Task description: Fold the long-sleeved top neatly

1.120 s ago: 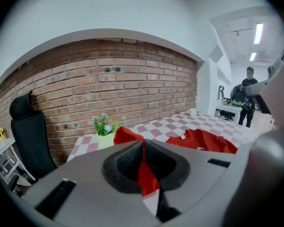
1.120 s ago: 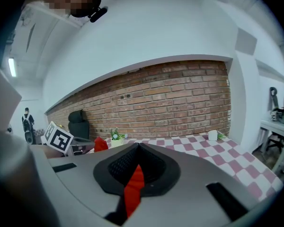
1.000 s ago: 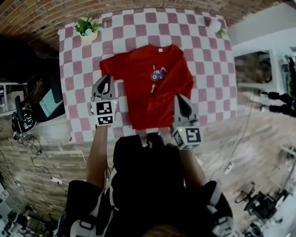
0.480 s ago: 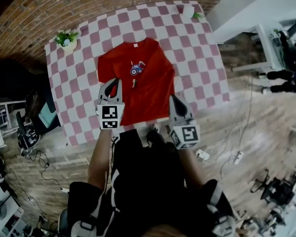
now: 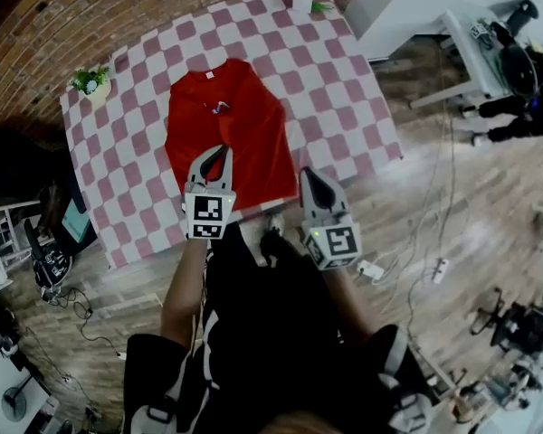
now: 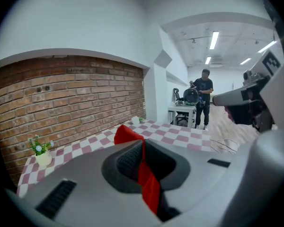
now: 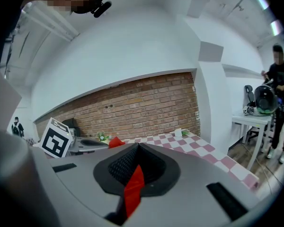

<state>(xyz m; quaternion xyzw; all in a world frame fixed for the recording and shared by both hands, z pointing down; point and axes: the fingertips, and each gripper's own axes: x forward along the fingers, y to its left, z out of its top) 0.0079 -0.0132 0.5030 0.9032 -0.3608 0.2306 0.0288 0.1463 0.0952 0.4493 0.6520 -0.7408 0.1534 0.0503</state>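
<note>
Long-sleeved top [image 5: 219,138], red and soft, lies on the pink-and-white checked surface [image 5: 330,89] in the head view, and the left gripper [image 5: 218,152] and the right gripper [image 5: 306,174] are both at its near edge. In the left gripper view the smooth grey jaws with ribbed black pads are closed on a thin fold of the red fabric. In the right gripper view the jaws are closed as well, and they pinch a narrow red strip of the top.
</note>
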